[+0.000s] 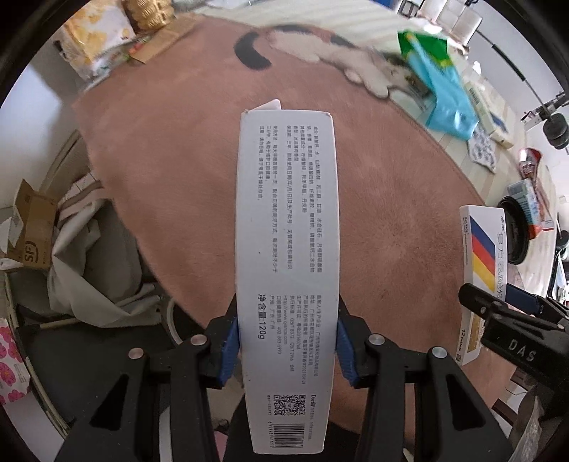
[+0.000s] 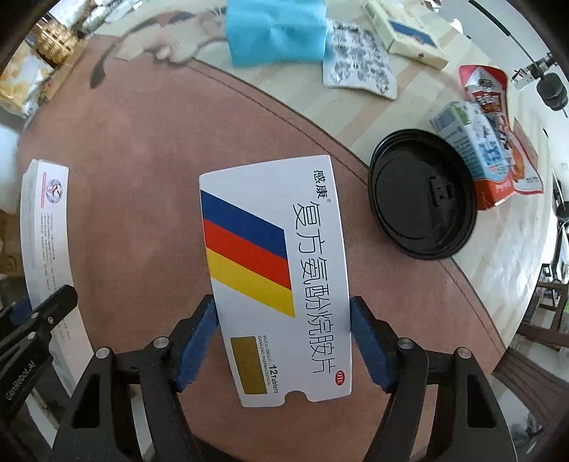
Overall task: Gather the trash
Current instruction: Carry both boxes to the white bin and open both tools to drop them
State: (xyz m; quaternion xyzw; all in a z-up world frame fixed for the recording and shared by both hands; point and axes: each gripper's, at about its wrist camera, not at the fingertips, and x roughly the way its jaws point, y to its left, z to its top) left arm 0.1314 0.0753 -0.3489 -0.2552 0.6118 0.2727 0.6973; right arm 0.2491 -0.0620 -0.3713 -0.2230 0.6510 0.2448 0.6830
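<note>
My left gripper [image 1: 286, 341] is shut on a long white toothpaste box [image 1: 286, 248] and holds it above the pink rug [image 1: 170, 170]. The box also shows at the left edge of the right wrist view [image 2: 46, 227]. My right gripper [image 2: 284, 337] is shut on a white medicine box [image 2: 277, 270] with blue, red and yellow stripes. That box and the right gripper show at the right of the left wrist view [image 1: 480, 270].
A black cup lid [image 2: 423, 195] lies at the rug's edge. Beyond it lie a small carton [image 2: 469, 138], a red snack bag [image 2: 498, 142], a blue bag [image 2: 277, 32], a patterned pouch [image 2: 359, 60] and a flat box [image 2: 405, 35]. A trash bag [image 1: 89, 256] and cardboard [image 1: 32, 231] sit left.
</note>
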